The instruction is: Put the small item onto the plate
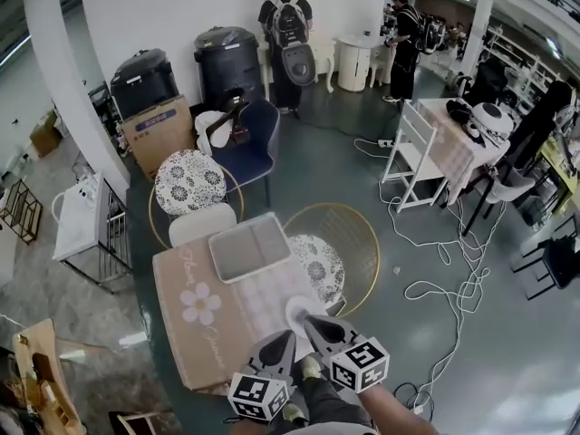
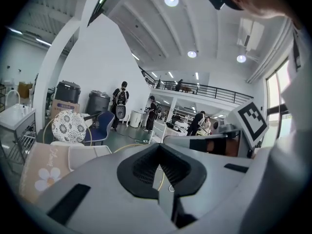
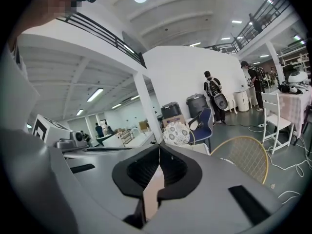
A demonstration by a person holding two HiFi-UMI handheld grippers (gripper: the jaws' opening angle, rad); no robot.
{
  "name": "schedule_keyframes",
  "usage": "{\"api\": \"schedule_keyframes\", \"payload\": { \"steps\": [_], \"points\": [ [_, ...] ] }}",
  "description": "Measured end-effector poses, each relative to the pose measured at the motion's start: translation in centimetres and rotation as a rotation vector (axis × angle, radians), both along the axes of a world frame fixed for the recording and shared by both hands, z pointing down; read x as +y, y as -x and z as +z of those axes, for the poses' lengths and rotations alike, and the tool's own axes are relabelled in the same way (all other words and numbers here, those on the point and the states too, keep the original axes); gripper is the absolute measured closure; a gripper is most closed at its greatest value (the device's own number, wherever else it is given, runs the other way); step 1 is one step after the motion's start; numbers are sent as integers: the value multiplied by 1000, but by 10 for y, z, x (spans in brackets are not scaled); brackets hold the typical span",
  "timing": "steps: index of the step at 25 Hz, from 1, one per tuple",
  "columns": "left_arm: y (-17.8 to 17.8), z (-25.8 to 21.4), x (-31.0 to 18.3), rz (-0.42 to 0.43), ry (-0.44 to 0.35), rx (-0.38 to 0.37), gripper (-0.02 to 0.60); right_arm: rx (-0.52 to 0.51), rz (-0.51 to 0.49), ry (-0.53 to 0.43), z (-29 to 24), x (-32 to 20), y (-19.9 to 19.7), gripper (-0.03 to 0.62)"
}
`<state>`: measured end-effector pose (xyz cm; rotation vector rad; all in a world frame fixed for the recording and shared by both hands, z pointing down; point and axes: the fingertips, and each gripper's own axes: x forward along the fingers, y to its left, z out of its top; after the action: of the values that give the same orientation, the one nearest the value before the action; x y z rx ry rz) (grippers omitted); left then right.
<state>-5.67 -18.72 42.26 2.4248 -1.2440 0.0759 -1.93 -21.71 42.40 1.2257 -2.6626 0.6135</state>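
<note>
A white plate (image 1: 302, 313) lies on the near right part of a small table covered with a tan flower-print cloth (image 1: 195, 311). Behind it on the cloth sits a grey rectangular tray (image 1: 249, 247). I see no small item in any view. In the head view both grippers are low, at the table's near edge. My left gripper (image 1: 287, 336) points up toward the plate, and my right gripper (image 1: 309, 321) has its tips over the plate's near rim. The left gripper (image 2: 159, 150) is shut with nothing between its jaws. The right gripper (image 3: 159, 149) is also shut and empty.
A gold wire chair with a patterned cushion (image 1: 349, 243) stands right of the table. A chair with a floral cushion (image 1: 188, 179) and a blue chair (image 1: 249, 148) are behind it. White cables (image 1: 439, 261) trail across the floor at right. Two people (image 1: 288, 25) stand far back.
</note>
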Motion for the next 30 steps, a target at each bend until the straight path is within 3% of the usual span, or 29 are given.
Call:
{"api": "schedule_keyframes", "payload": {
  "steps": [11, 30],
  "points": [
    [1, -44, 25, -11, -91, 31, 577, -20, 4, -98, -45, 27, 7, 579],
    [14, -73, 44, -27, -164, 30, 577, -47, 26, -183, -78, 47, 15, 580]
  ]
}}
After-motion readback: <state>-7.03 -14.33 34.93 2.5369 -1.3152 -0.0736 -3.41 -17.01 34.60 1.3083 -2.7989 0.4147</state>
